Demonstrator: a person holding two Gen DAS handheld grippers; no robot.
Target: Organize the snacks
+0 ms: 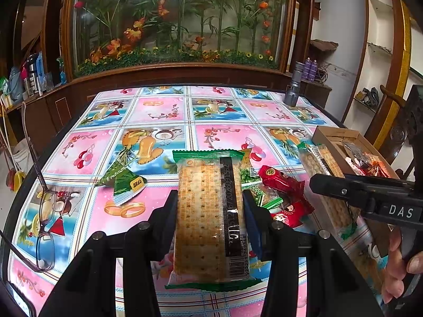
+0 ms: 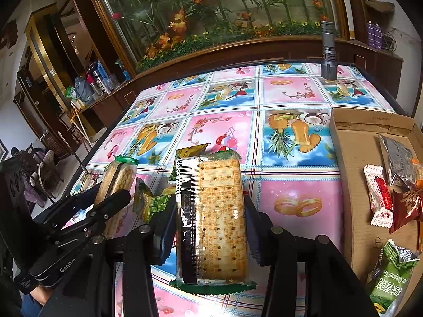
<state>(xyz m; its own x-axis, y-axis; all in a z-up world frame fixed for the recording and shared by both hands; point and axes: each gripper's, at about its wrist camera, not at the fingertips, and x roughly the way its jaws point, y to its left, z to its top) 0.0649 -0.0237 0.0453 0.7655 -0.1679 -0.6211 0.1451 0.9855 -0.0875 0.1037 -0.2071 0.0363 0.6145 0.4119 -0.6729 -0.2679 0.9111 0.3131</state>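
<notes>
The table (image 1: 158, 111), covered with a pink and blue picture cloth, lies under both tools. Right of the right hand-held gripper (image 2: 210, 227) stands an open cardboard box (image 2: 351, 174) that already holds a few wrapped snacks, among them a white and red packet (image 2: 379, 195). The left hand-held gripper (image 1: 210, 220) is closed on a cracker pack (image 1: 208, 219) with green ends, its two fingers pressing on the long sides of the pack. The right hand-held gripper grips a second cracker pack (image 2: 214, 222) of the same kind in the same way. Just right of the left hand-held gripper lie two red candy wrappers (image 1: 285, 195) on the cloth, and ahead of it to the left a small green triangular packet (image 1: 127, 182). Far ahead, near the back edge of the table, a grey flashlight (image 1: 292, 89) stands upright. To the left of the left hand-held gripper a pair of glasses (image 1: 46, 219) rests near the table edge.
</notes>
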